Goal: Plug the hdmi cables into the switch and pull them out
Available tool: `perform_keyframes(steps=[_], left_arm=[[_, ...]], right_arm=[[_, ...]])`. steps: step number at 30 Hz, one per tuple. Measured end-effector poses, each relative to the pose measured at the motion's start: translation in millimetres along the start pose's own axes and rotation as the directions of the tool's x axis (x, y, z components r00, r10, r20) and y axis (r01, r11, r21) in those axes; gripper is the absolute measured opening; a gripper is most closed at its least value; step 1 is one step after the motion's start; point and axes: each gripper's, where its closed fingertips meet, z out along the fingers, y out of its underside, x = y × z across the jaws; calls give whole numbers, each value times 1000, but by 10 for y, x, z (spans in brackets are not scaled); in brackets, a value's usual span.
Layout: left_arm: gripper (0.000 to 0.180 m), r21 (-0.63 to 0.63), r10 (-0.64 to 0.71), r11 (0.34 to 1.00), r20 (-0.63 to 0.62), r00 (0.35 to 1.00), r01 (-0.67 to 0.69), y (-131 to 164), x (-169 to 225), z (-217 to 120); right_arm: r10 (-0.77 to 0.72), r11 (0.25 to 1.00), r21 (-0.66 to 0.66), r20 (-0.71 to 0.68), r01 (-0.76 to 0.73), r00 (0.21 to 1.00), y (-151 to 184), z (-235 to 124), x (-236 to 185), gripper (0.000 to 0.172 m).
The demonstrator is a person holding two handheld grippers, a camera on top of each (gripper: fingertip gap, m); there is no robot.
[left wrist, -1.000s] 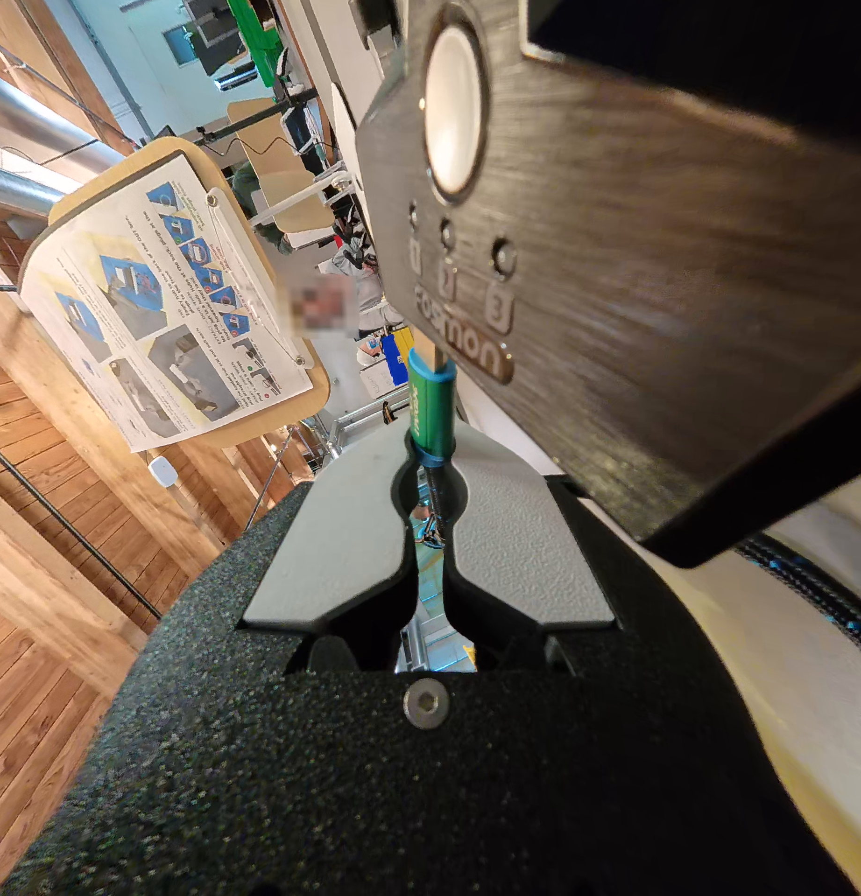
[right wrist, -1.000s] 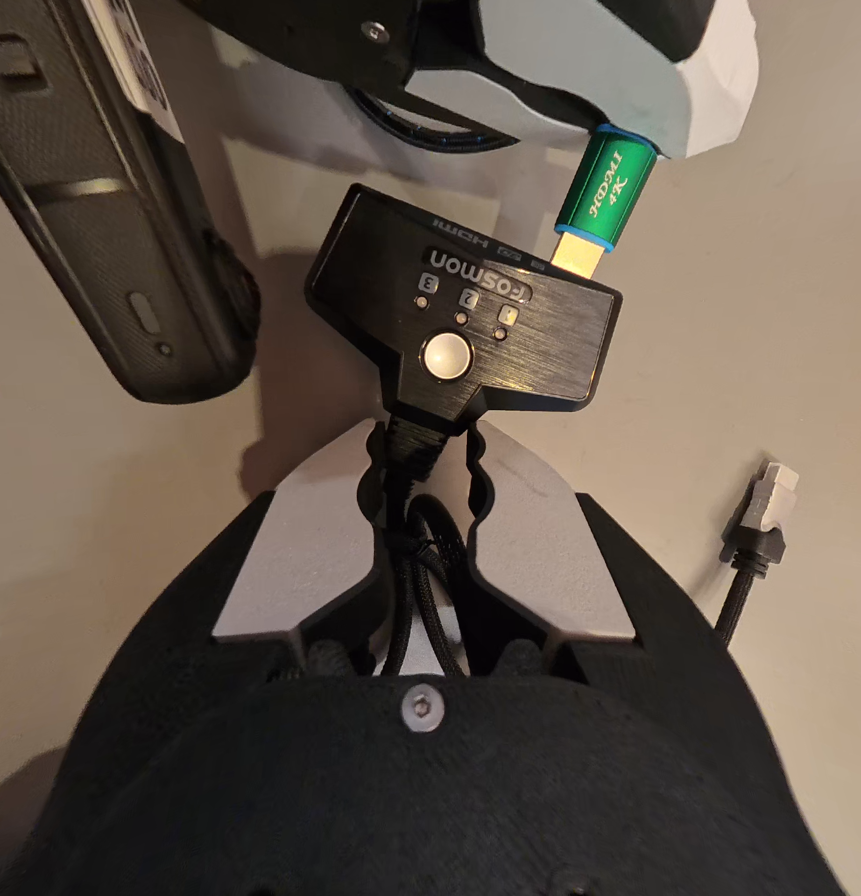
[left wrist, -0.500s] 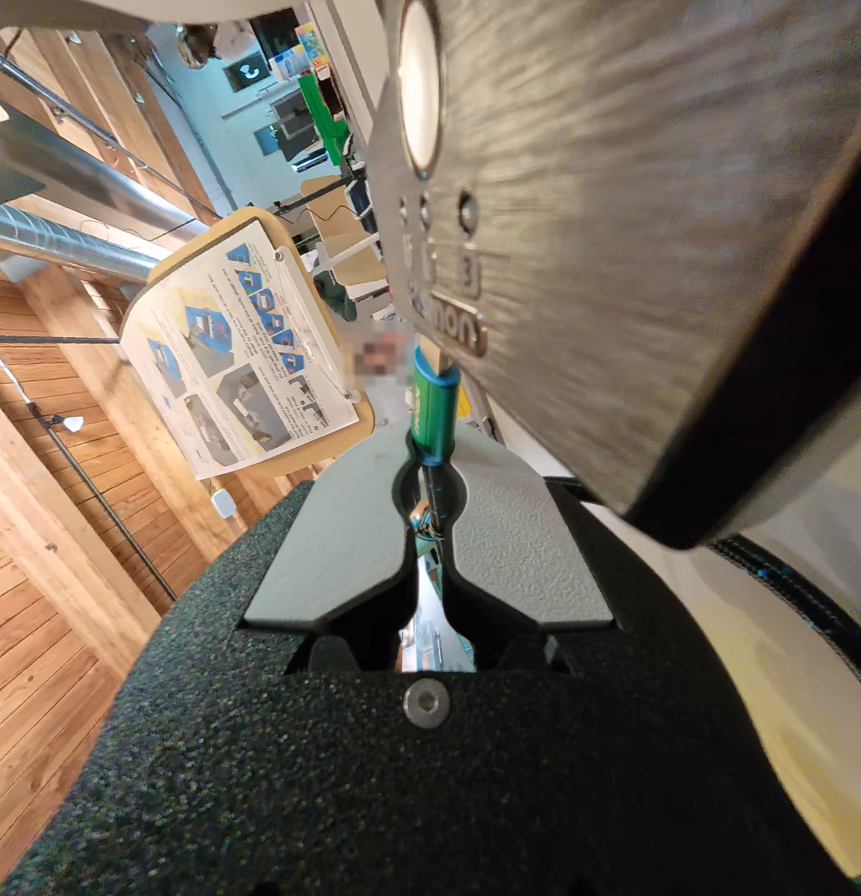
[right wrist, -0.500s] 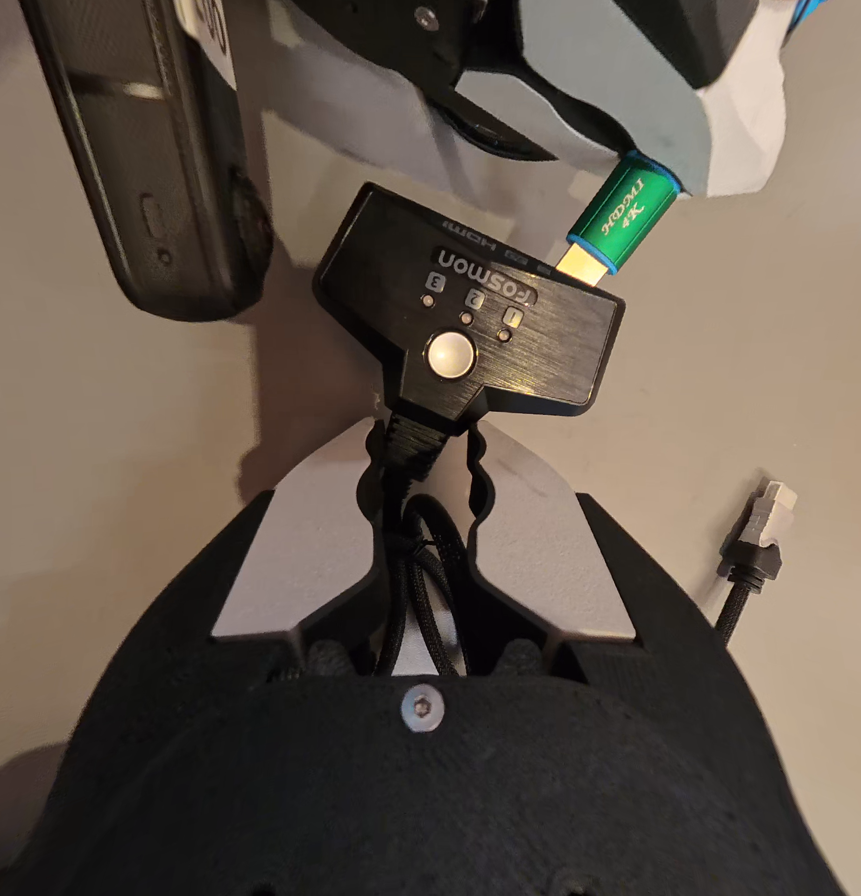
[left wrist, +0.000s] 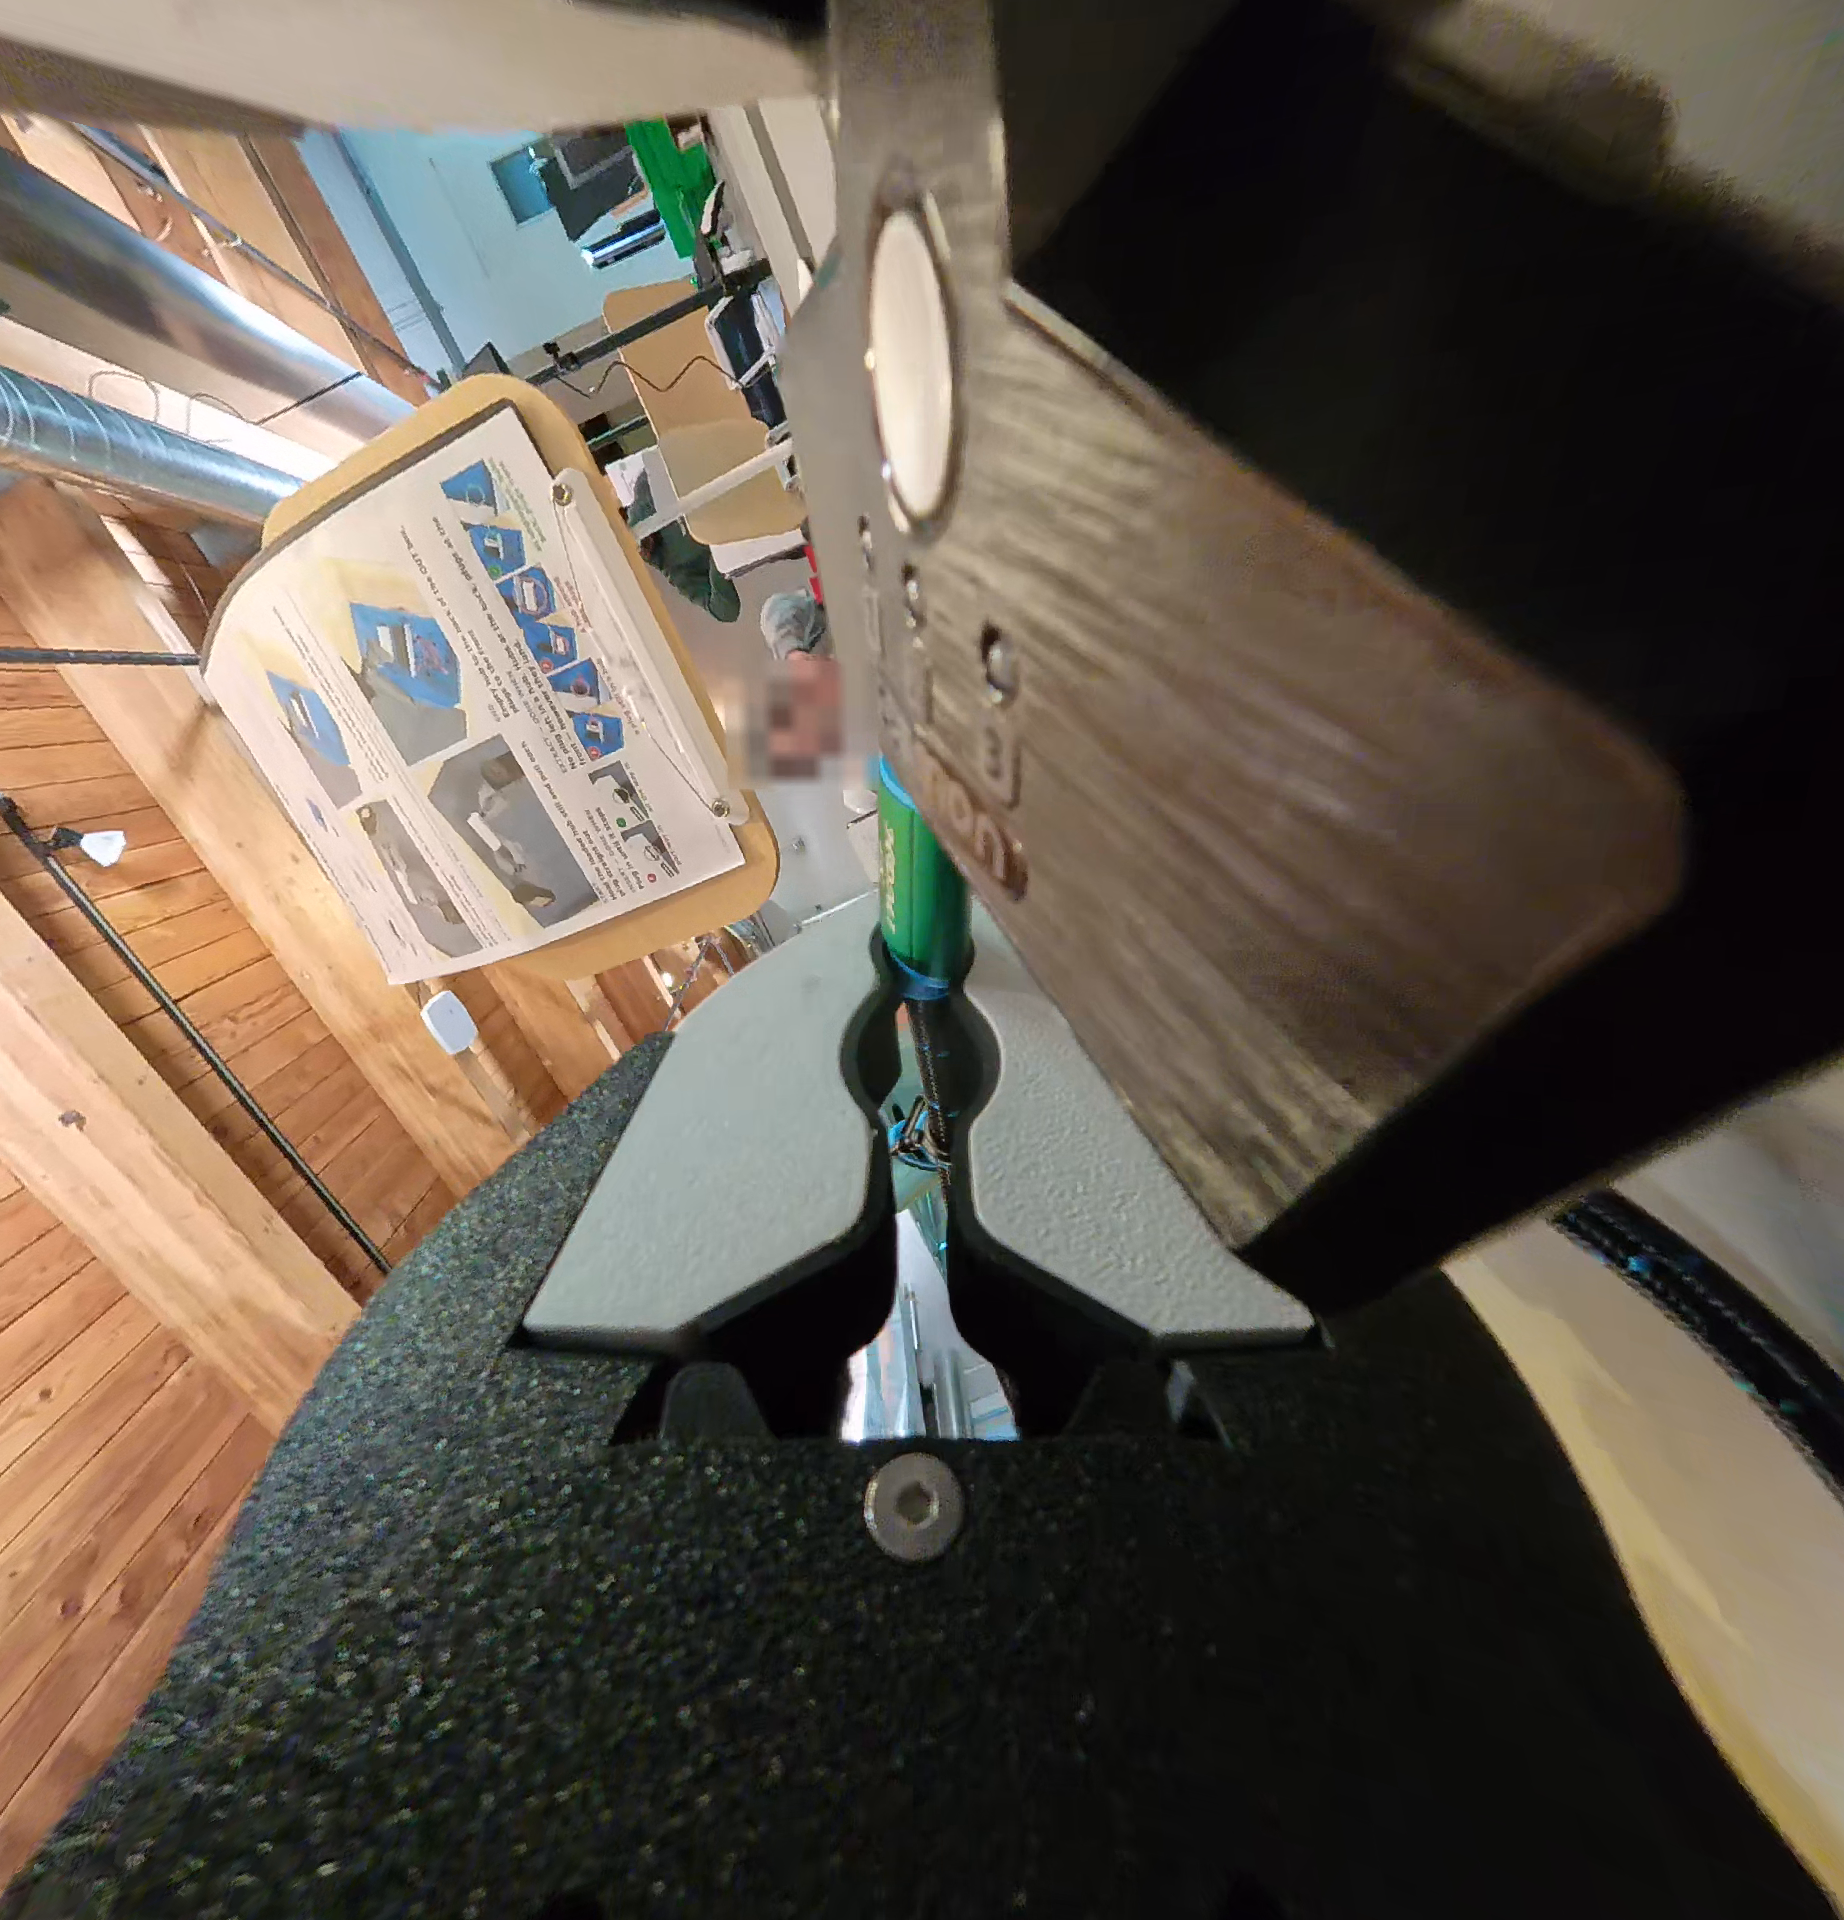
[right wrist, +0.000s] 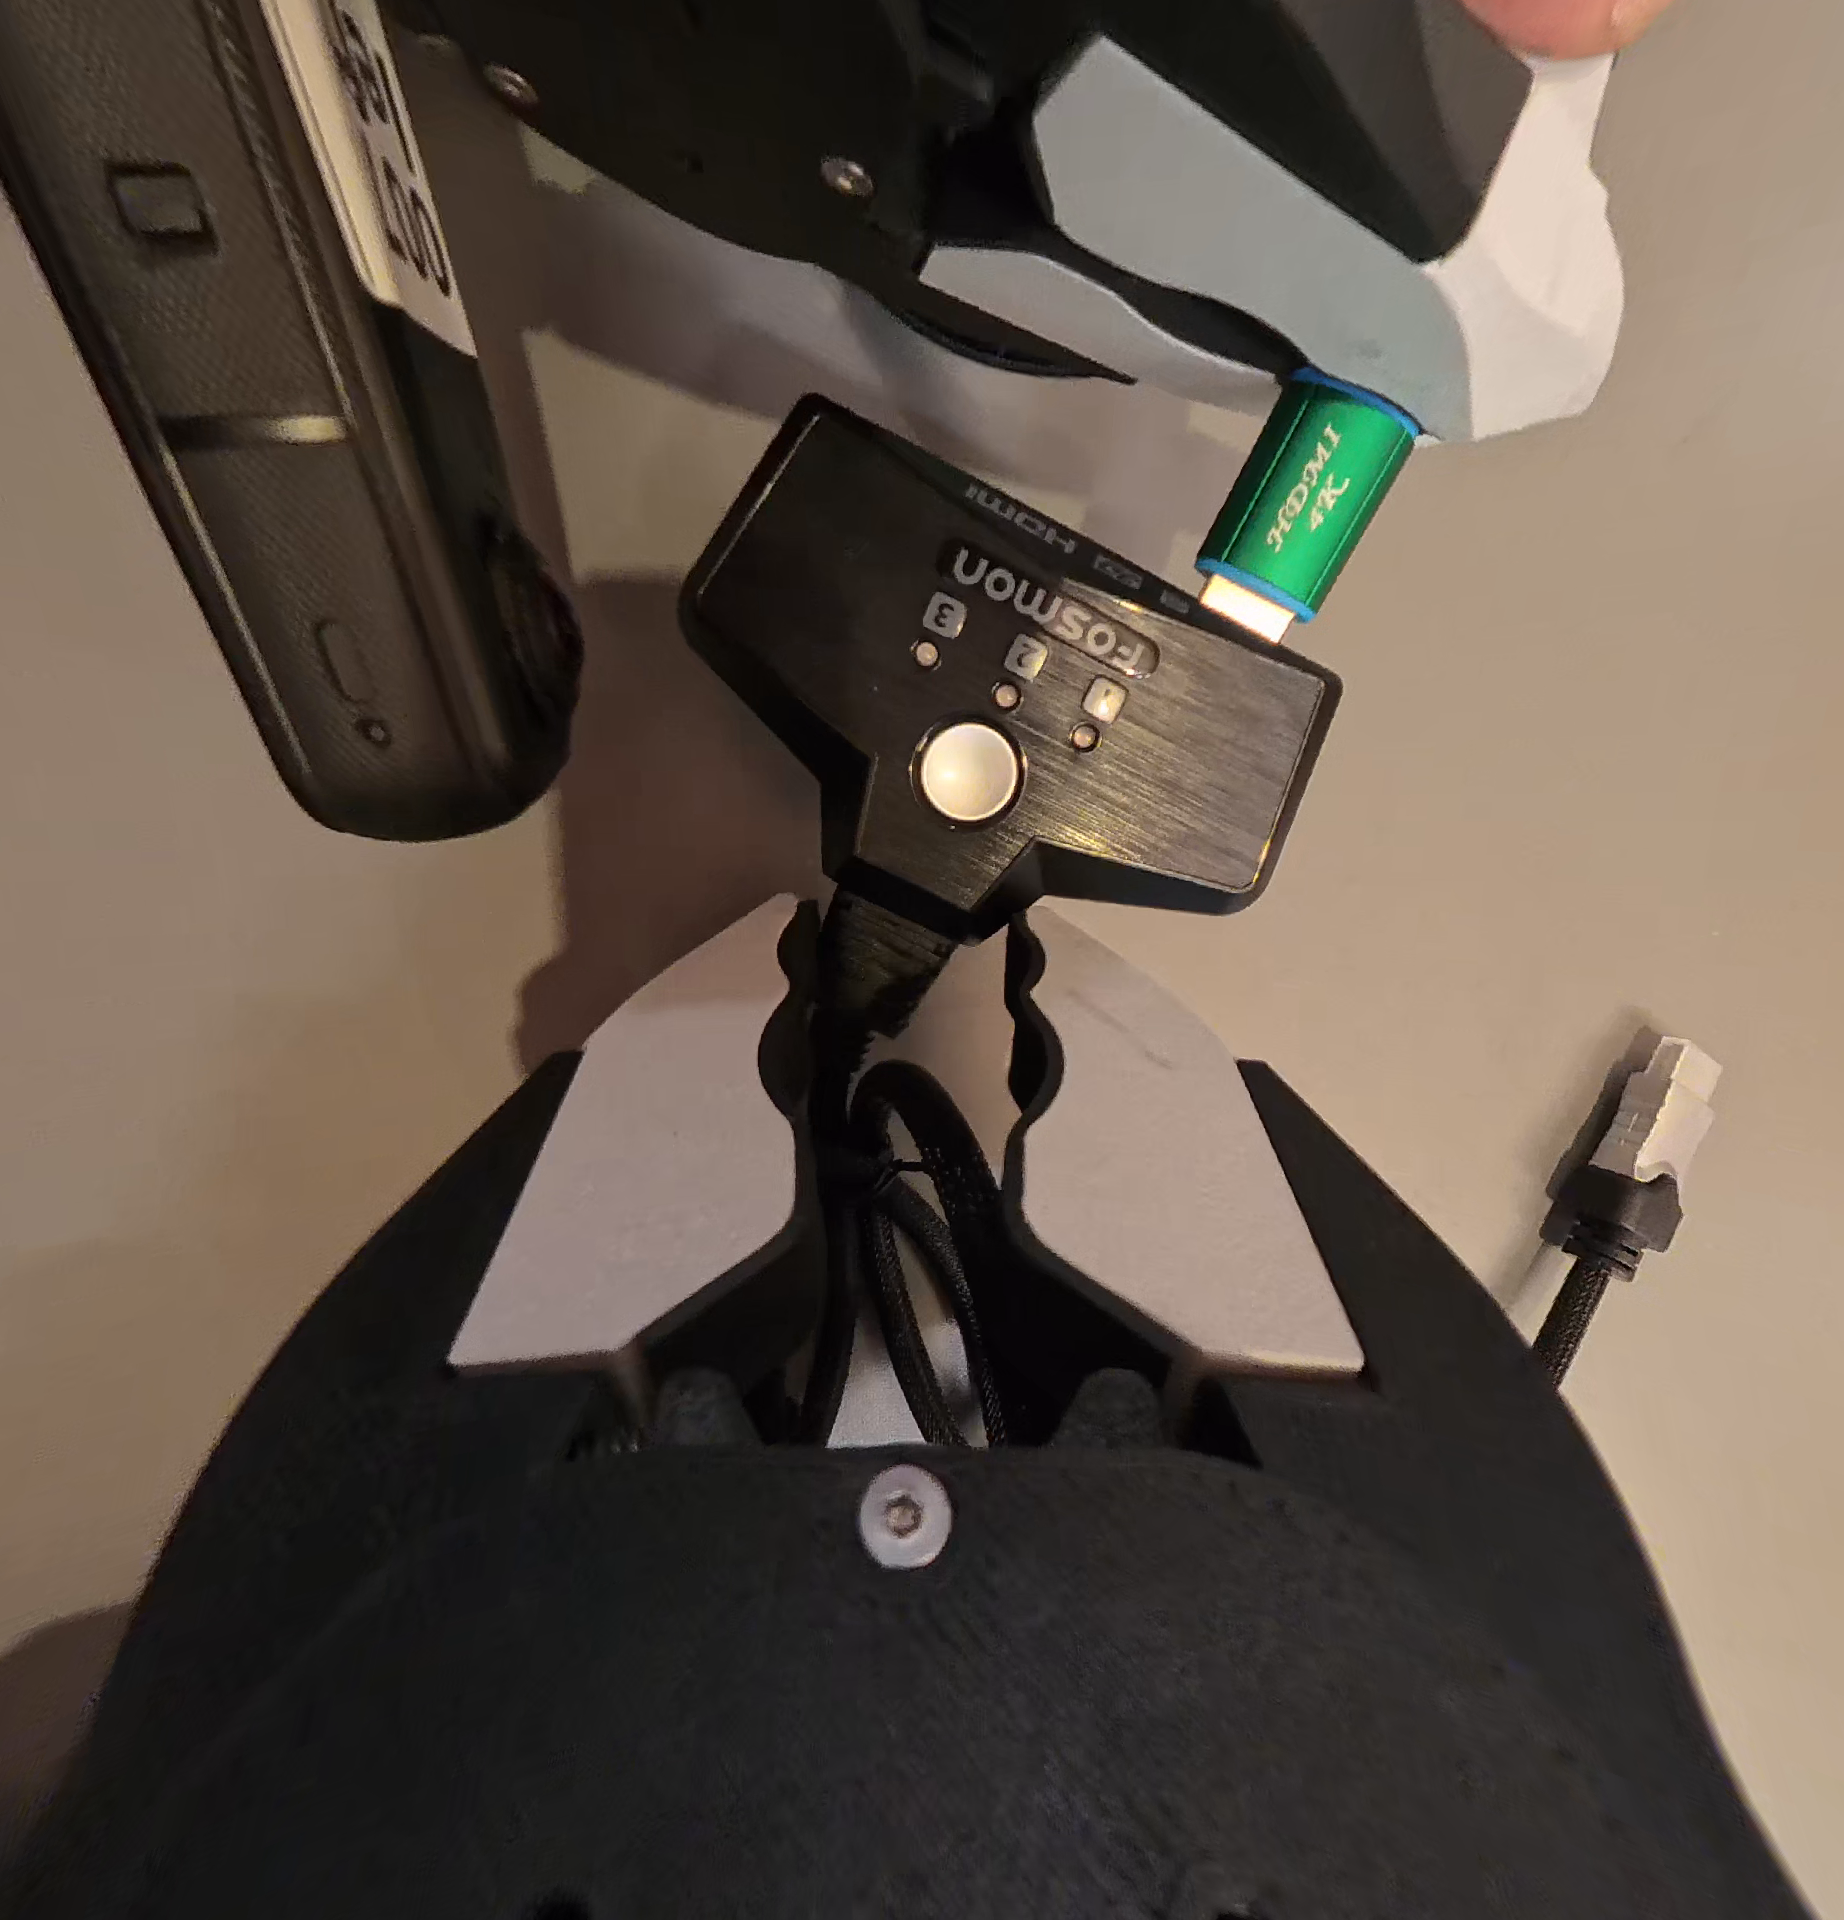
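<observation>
green plug [left wrist: 918, 862]: tip hidden behind black switch box [left wrist: 1261, 831] | grey-tipped cable [right wrist: 1624, 1153]: runs behind the jaws

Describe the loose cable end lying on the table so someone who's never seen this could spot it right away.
Start at the black switch box in the middle of the beige table, then look right and toward the camera, beside the right gripper. The loose cable end lies there alone: grey-and-clear tip, black braided lead, unlike the green plug above.

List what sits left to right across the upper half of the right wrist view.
Black textured handheld device → black brushed-metal switch box with a round silver button → green metal cable plug with blue trim, gripped at its cable end by the left claw.
</observation>
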Motion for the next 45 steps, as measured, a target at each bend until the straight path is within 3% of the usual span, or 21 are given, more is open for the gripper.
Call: perform_keyframes(steps=[26, 38, 41, 45], left_arm=[[2, 59, -57, 996, -72, 996, 61, -61, 122, 53], [3, 142, -242, 951, -204, 949, 273, -56, 323, 217], [21, 178, -284, 932, -184, 941, 316, -45, 263, 203], [47, 203, -423, 858, -243, 873, 472, 4, 214, 181]], right_arm=[[-54, 998, -13, 18, 55, 998, 3, 69, 11, 36], [31, 999, 28, -23, -30, 999, -34, 49, 112, 36], [25, 999, 26, -8, -25, 1000, -37, 38, 102, 36], [-2, 1000, 7, 10, 2, 1000, -48, 20, 94, 36]])
